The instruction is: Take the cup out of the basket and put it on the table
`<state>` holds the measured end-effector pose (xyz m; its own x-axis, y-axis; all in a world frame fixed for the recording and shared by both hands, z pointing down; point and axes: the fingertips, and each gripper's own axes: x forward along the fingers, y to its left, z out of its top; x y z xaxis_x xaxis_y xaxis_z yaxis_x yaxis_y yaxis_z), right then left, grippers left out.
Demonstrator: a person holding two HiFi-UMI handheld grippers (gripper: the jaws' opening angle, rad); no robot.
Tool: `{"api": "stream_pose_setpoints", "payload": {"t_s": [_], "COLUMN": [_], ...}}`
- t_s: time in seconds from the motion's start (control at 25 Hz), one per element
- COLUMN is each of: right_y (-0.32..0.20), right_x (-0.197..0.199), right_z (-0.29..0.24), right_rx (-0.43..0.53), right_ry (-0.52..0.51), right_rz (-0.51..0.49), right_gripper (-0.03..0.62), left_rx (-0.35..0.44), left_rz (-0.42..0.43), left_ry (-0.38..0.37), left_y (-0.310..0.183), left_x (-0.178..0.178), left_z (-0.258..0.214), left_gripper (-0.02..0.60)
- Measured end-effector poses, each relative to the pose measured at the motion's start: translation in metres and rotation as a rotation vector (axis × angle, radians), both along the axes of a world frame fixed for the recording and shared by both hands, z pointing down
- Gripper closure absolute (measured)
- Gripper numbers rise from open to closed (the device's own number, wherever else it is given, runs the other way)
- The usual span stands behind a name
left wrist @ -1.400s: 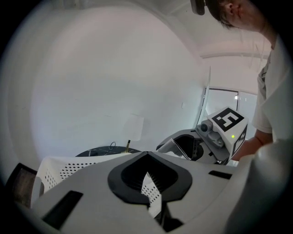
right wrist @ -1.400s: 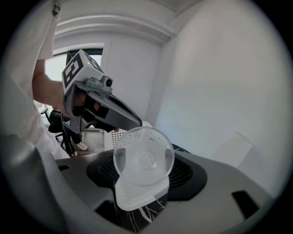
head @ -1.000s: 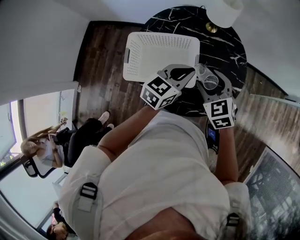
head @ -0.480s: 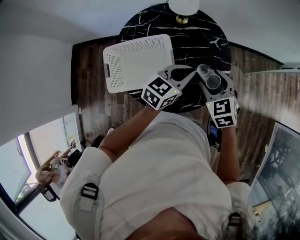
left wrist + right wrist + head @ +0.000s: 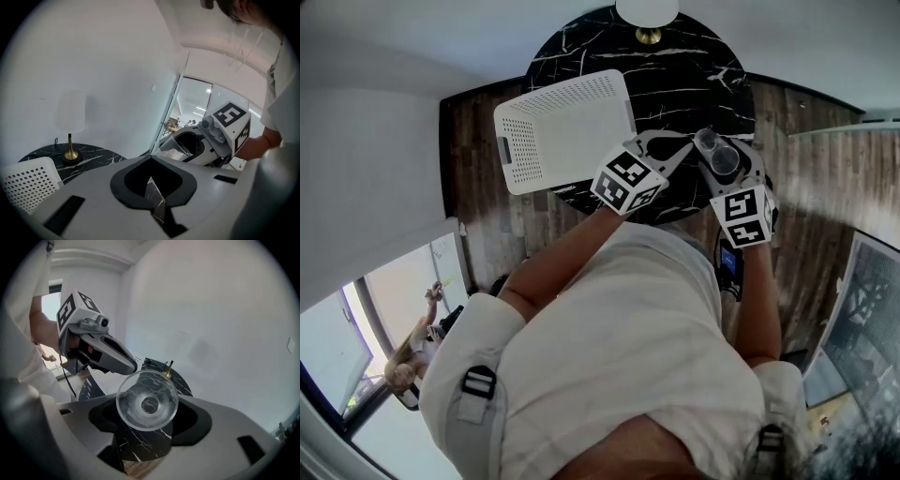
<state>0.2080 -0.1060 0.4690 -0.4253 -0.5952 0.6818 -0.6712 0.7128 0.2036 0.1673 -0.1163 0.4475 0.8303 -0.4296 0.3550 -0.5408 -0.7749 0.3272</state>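
The right hand-held gripper (image 5: 717,150) is clenched on a clear, round, tapered glass cup (image 5: 146,401); its own view looks straight down the cup's rings, so the cup seems tipped along the jaws rather than upright, gripped across its wall so it cannot slide out. The cup is out of the white perforated plastic basket (image 5: 520,141) and hangs to the right of it, well clear of its rim, over the near part of the round black marble tabletop with white veins (image 5: 675,66); whether it touches the stone cannot be told, though it looks raised.

The left hand-held gripper (image 5: 675,142) has its jaws pressed together on nothing, only a thin sliver of marble showing through; it is parked just beside the right one, probably to stay clear of the set-down spot. The basket sits on the left edge of the tabletop, partly overhanging the dark wood floor (image 5: 478,178). A lamp with a brass stem and a white shade (image 5: 70,122) stands at the far side, apart from the work.

The removal looks done; what remains is likely to right the cup and lower it onto bare marble.

No brand or readable words show; each marker cube carries only black-and-white square patterns.
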Motion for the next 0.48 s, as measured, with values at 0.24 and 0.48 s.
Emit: {"api": "stream_pose_setpoints", "payload": {"t_s": [0.24,0.48], "right_y": [-0.009,-0.017], "right_x": [0.005,0.014], "right_z": [0.034,0.070], "right_rx": [-0.070,-0.143], "right_ry": [0.030,0.055], "right_rz": [-0.004,-0.005], "right_gripper": [0.303,0.303], "left_rx": [-0.032,-0.098], "left_rz": [0.004,0.027], "left_ry": [-0.019,-0.059], "left_y": [-0.014,-0.026], "left_x": [0.009,0.018], "left_z": [0.020,0.043], "left_gripper": [0.575,0.575]}}
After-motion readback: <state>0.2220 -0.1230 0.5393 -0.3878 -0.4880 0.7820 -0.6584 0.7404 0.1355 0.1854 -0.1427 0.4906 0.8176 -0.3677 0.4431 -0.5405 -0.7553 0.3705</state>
